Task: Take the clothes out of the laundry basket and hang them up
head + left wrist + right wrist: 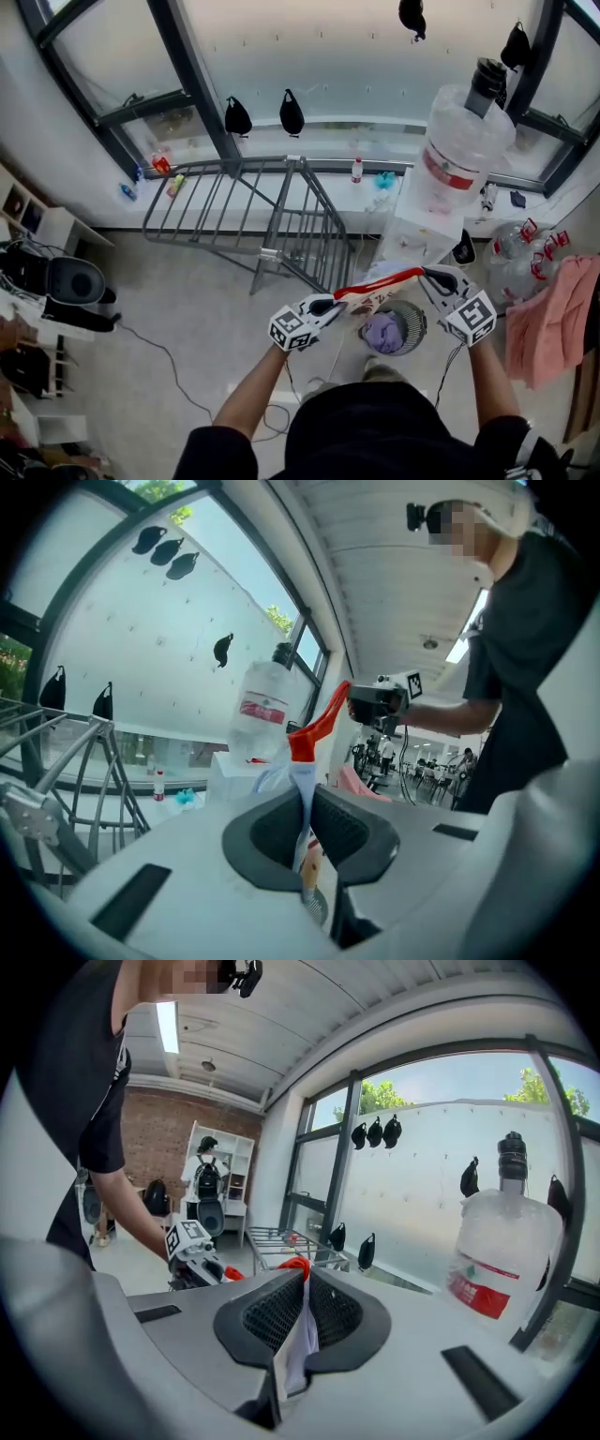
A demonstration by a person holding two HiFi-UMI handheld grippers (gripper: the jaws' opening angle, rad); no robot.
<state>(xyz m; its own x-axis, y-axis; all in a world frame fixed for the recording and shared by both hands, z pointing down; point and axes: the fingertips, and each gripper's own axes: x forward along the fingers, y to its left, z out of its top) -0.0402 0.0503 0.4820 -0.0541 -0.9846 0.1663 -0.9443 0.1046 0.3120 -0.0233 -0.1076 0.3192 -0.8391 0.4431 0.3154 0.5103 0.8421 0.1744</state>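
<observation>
A white garment with a red edge (382,283) hangs stretched between my two grippers, above the round laundry basket (419,325). A purple cloth (382,333) lies in the basket. My left gripper (330,305) is shut on the garment's left end; in the left gripper view the cloth (302,752) runs up out of the closed jaws (305,808) toward the right gripper (377,703). My right gripper (431,275) is shut on the other end, with white cloth (300,1335) pinched between its pads (305,1293).
A grey folding drying rack (253,211) stands ahead by the window. A water dispenser with a big bottle (461,155) is just beyond the basket. A pink cloth (553,319) hangs at the right. Black bags (237,117) hang on the window; shelves and a speaker (73,281) stand left.
</observation>
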